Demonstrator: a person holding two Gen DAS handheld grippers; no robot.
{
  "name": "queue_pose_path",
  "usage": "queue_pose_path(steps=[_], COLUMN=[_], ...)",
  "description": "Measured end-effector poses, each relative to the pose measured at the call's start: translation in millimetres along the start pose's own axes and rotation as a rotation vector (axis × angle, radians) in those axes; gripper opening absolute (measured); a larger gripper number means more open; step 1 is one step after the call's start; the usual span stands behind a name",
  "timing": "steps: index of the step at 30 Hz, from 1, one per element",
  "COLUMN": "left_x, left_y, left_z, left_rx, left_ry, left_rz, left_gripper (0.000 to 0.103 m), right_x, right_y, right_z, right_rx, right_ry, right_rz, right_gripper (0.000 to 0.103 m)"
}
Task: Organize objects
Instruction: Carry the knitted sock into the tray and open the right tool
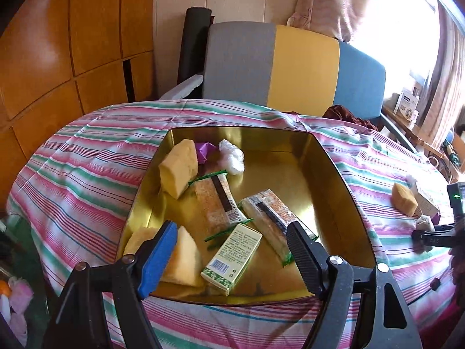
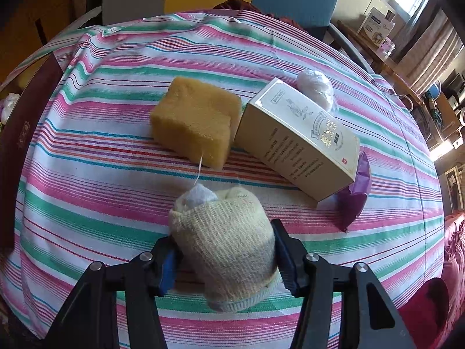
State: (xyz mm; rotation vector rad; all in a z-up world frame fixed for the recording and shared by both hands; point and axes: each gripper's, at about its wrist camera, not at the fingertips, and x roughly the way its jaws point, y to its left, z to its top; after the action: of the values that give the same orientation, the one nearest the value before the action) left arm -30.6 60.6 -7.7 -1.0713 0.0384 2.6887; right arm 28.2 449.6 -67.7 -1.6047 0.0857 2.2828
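A gold tin tray (image 1: 334,174) lies on the striped tablecloth (image 1: 87,160). Inside it are yellow sponges (image 1: 178,171), two wrapped snack bars (image 1: 218,200), a green box (image 1: 232,256), a purple wrapper (image 1: 205,149) and a white plastic ball (image 1: 232,157). My left gripper (image 1: 232,229) hangs open over the tray's near side, holding nothing. My right gripper (image 2: 223,238) is shut on a rolled cream sock (image 2: 226,241) over the cloth. Beyond the sock lie a yellow sponge (image 2: 197,122), a cream box (image 2: 299,139), a white ball (image 2: 315,87) and a purple wrapper (image 2: 357,195).
A chair (image 1: 290,67) with a grey, yellow and blue back stands behind the table. Wooden cabinet doors (image 1: 58,58) fill the left. A shelf with boxes (image 2: 375,26) sits far right. The tray's dark outer wall (image 2: 26,133) shows at the left of the right wrist view.
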Motion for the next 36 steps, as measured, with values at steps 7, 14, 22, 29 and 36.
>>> queue_pose_path(steps=[7, 14, 22, 29, 36], left_x=[-8.4, -8.8, -7.8, 1.7, 9.3], left_y=[30.4, 67.1, 82.9, 88.7, 94.4], left_z=[-0.3, -6.3, -9.1, -12.2, -15.8], left_rx=[-0.065, -0.141, -0.166, -0.184, -0.204], left_ry=[-0.013, -0.002, -0.003, 0.027, 0.050], left_rz=[0.006, 0.062, 0.076, 0.069, 0.067], left_gripper=[0.080, 0.080, 0.081, 0.082, 0.082], right_x=[-41.0, -94.8, -82.6, -16.1, -0.7], right_y=[24.8, 118.0, 248.2, 302.0, 322.2], right_z=[11.4, 49.1, 96.7, 134.2, 131.1], right_rx=[0.028, -0.107, -0.256, -0.215, -0.232], right_ry=[-0.080, -0.206, -0.196, -0.096, -0.019], right_rz=[0.153, 0.339, 0.435, 0.335, 0.505], right_gripper=[0.056, 0.056, 0.056, 0.057, 0.059])
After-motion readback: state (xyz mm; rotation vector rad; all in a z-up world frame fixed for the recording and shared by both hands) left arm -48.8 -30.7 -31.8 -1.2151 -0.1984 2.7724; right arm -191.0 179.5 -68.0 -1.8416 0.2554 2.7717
